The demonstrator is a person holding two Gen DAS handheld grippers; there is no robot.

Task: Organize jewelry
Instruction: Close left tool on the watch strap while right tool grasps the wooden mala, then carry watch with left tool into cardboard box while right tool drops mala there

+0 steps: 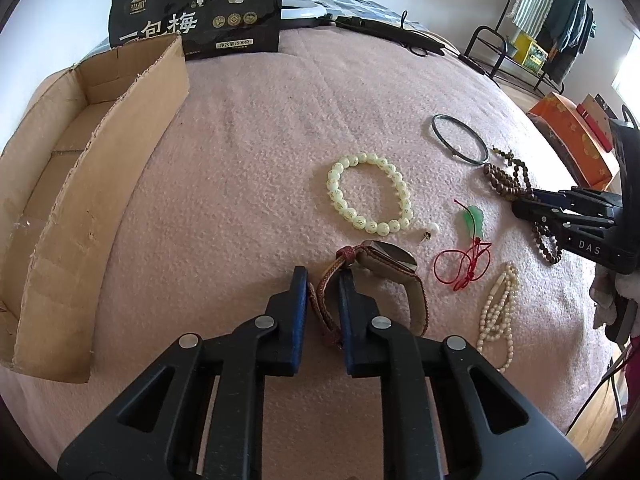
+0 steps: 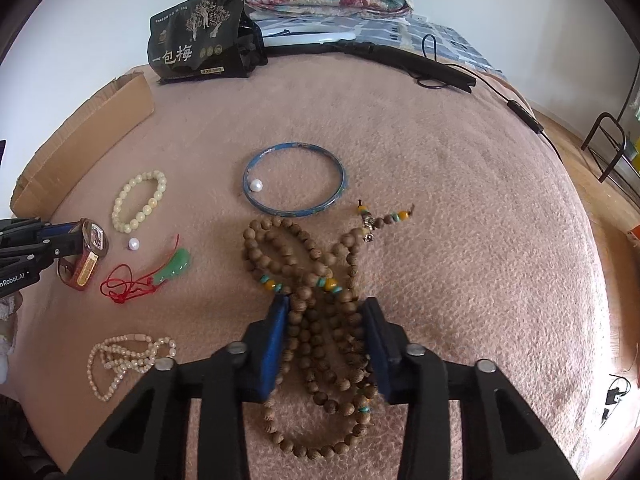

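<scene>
A: Left gripper [image 1: 323,280]: jaws narrow, blue pads either side of the watch [image 1: 386,258] strap. The left pad touches the woven band; the right one sits just beside it. A firm pinch cannot be told from this view. The watch lies on the pink blanket [image 1: 260,152], face tilted toward 1 o'clock.

B: Right gripper [image 2: 326,312]: jaws moderately wide, straddling the wooden bead mala [image 2: 316,332]. Bead strands fill the gap and brush both pads, but the pile rests on the blanket, not lifted.

A: In the left wrist view, the pale bead bracelet [image 1: 368,192] lies at 12 o'clock from the watch, with a loose pearl [image 1: 435,227] near it. The jade pendant on red cord [image 1: 474,220] is at 2 o'clock, and the white bead necklace [image 1: 498,312] at 4 o'clock.

B: In the right wrist view, the blue bangle [image 2: 294,178] sits at 12 o'clock from the mala, a second pearl [image 2: 256,185] inside its ring, touching the left edge.

A: The cardboard box [image 1: 80,184] stands open at 9 o'clock, well apart from the jewelry. The black snack bag [image 1: 200,12] is upright at 11 o'clock, behind the box.
</scene>
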